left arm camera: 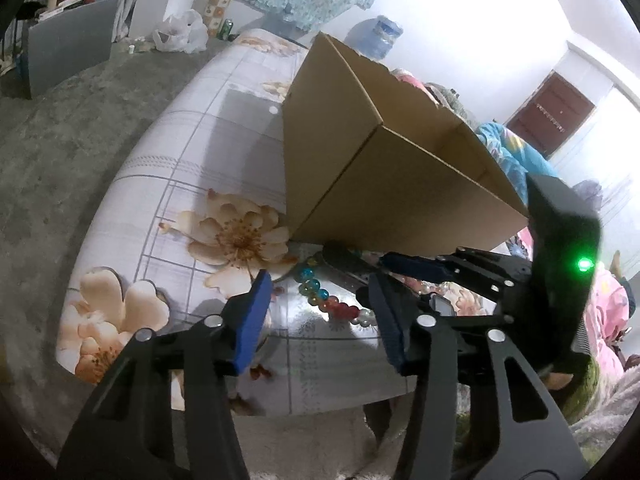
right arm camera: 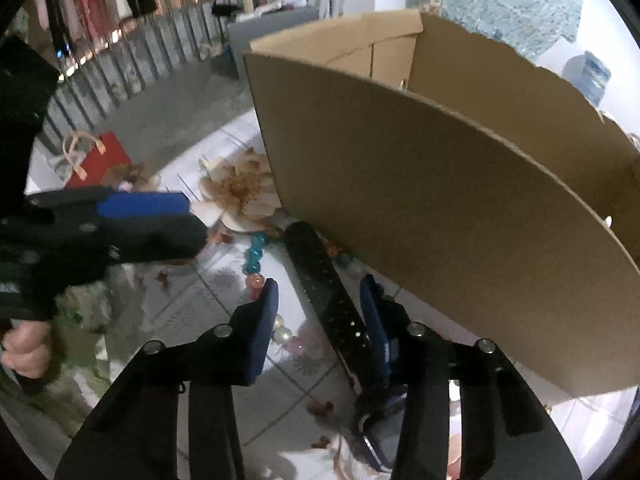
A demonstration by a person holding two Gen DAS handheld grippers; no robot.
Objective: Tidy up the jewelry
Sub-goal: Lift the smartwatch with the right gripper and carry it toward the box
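Note:
A string of coloured and pearl beads (left arm camera: pixel 328 298) lies on the flowered tabletop (left arm camera: pixel 192 168) in front of a brown cardboard box (left arm camera: pixel 400 184). A black wristwatch with a perforated strap (right arm camera: pixel 328 304) lies across the beads (right arm camera: pixel 254 264). My left gripper (left arm camera: pixel 316 316) is open just above the beads. My right gripper (right arm camera: pixel 320 312) is open, its fingers on either side of the watch strap, right beside the box (right arm camera: pixel 440 208). The right gripper also shows in the left wrist view (left arm camera: pixel 424 270), and the left gripper in the right wrist view (right arm camera: pixel 144 212).
A red gift bag (right arm camera: pixel 100 160) lies at the far table edge. The floor, a grey panel (left arm camera: pixel 68 48), plastic bags and a water jug (left arm camera: pixel 378 36) lie beyond. Pink and blue fabric (left arm camera: pixel 604 312) lies to the right.

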